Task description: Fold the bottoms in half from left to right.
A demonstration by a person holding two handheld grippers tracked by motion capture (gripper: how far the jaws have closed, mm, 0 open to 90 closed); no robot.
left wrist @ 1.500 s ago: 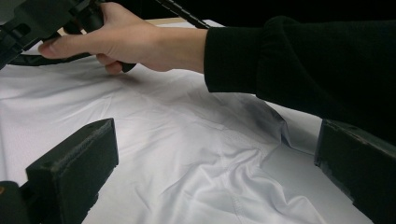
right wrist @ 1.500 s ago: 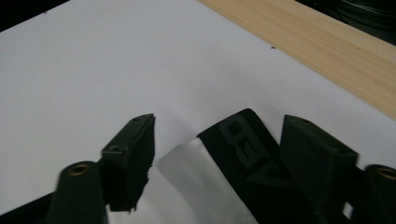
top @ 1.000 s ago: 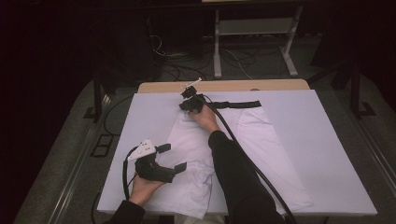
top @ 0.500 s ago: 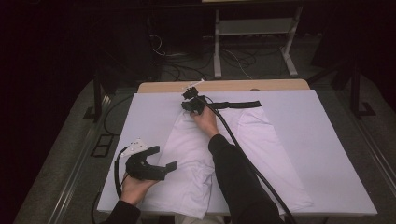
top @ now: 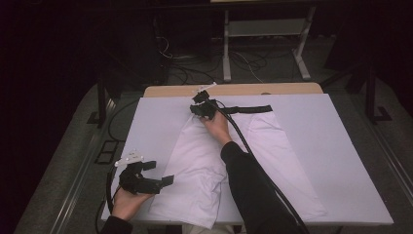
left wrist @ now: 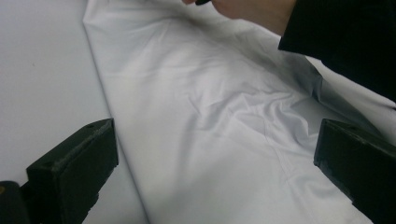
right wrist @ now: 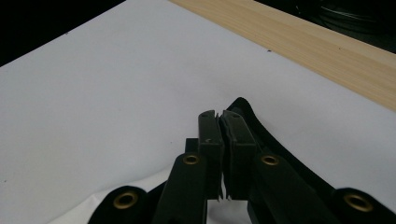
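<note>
Lay flat across the white-covered table (top: 341, 146): a pair of white cloth trousers (top: 204, 165) with a black waistband (top: 248, 109) at the far end, legs toward the near edge. Pinched the left end of that waistband: the right gripper (top: 202, 108), jaws pressed together, black band running beneath them in the right gripper view (right wrist: 219, 154). Hovered at the near left trouser leg: the left gripper (top: 158, 173), jaws spread wide over wrinkled cloth (left wrist: 210, 121).
</note>
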